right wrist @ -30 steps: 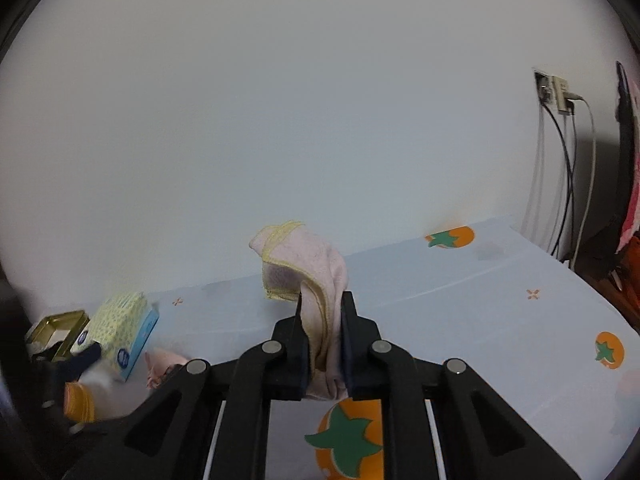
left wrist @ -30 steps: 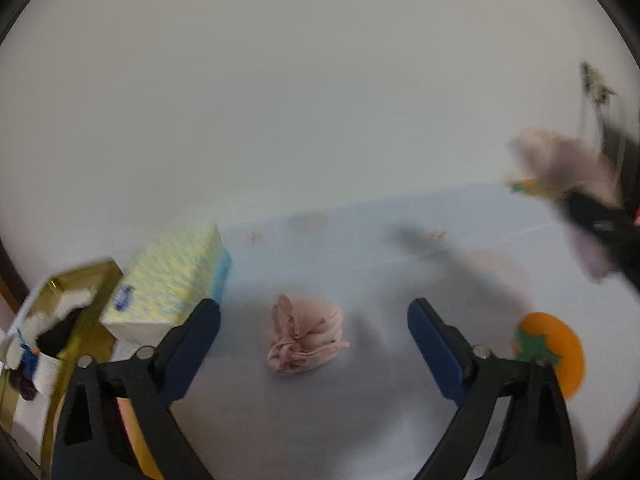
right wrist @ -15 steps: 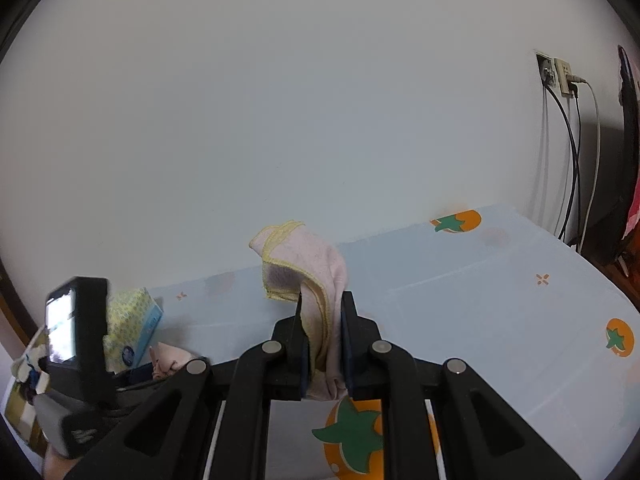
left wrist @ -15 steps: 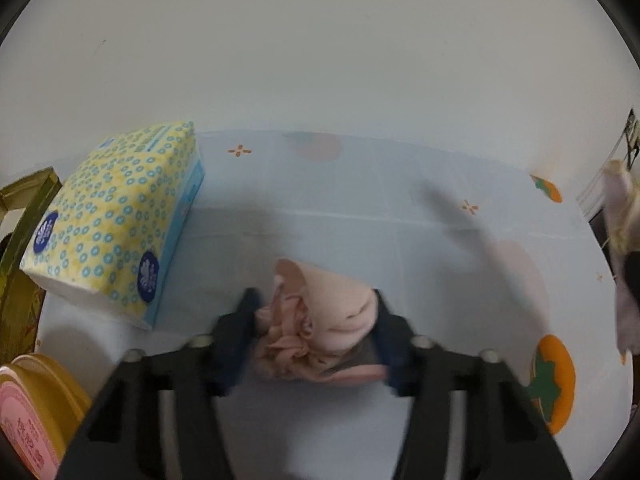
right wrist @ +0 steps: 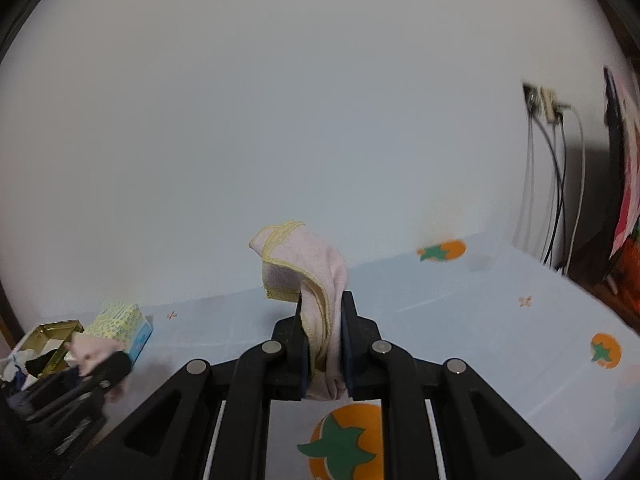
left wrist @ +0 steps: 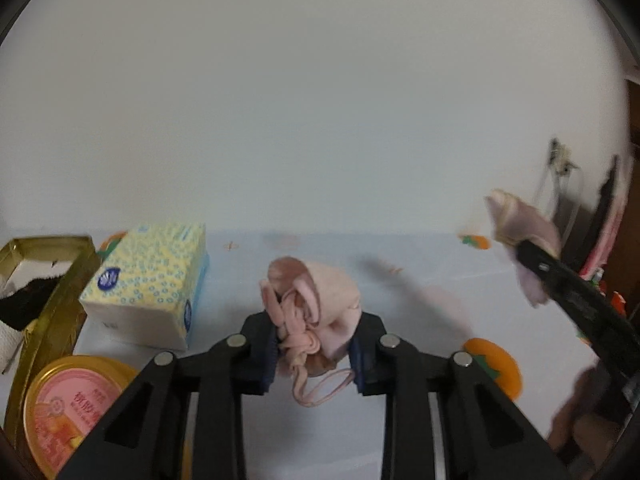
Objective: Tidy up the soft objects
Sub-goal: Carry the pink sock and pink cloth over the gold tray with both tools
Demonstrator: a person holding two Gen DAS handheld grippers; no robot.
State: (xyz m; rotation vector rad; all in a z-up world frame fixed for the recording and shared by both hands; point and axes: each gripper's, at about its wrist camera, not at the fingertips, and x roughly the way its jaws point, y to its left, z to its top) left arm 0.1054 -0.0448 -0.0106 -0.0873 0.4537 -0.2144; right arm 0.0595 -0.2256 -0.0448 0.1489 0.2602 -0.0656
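Overhead, white wall [right wrist: 320,100]; below, fruit-printed tablecloth [right wrist: 500,340].

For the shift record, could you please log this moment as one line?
left gripper: closing on pink drawstring pouch | right gripper: shut on yellow-trimmed pink cloth | gold tin: open beside tissue pack

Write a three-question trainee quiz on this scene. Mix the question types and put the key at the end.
1. True or false: the right claw is clamped on the yellow-trimmed pink cloth.
2. What sits between the fingers of the left claw? A) the tissue pack B) the pink drawstring pouch C) the round pink-lidded tin
3. Fill in: the gold box stands beside the ______.

Key: 1 true; 2 B; 3 tissue pack.
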